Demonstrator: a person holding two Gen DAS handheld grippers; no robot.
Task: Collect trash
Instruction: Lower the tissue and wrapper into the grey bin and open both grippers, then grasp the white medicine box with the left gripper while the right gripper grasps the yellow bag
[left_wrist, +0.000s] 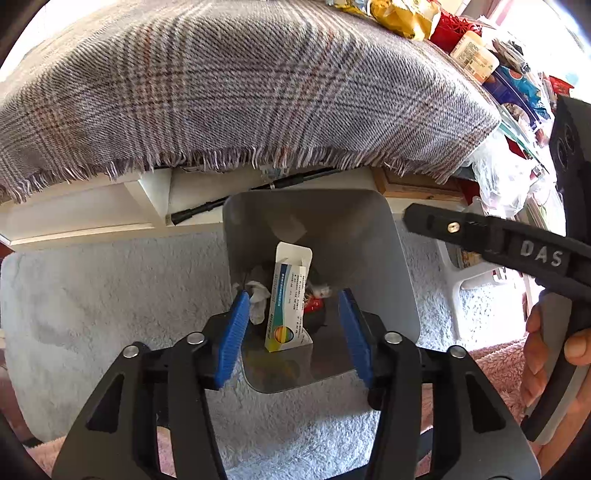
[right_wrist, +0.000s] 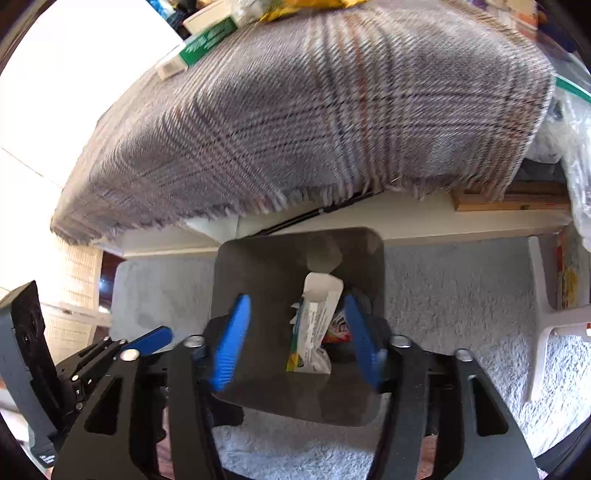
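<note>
Item: grey waste bin (left_wrist: 402, 280), square-mouthed, standing on the pale shag rug (left_wrist: 110, 314) just in front of the low white table edge (left_wrist: 92, 218).

Contents, as far as visible: one white carton (left_wrist: 288, 306) with a blue band and a rainbow mark, flap open, standing tilted against the other rubbish; crumpled white tissue (left_wrist: 258, 299) beside it toward the bin's left wall; a red wrapper (left_wrist: 314, 304) and some dark matter beneath, too hidden to identify.

Left gripper (left_wrist: 293, 325): directly above the bin mouth, blue pads spread about half apart, nothing between them. The carton seen between the pads lies lower, inside the bin.

Right gripper (right_wrist: 295, 341): also over the bin, pads wide apart, nothing gripped. The carton (right_wrist: 314, 328) lies below them in the bin (right_wrist: 258, 266).

Progress, judged: several pieces are already deposited and both grippers are empty, so this drop-off looks complete.

Remaining, judged: the plaid cloth (left_wrist: 240, 92) covering the table carries yellow packaging (left_wrist: 402, 14) at its far edge and a green-and-white box (right_wrist: 207, 40) at the far left corner. Whether these count as trash cannot be told. More clutter lies off the table's right edge.
</note>
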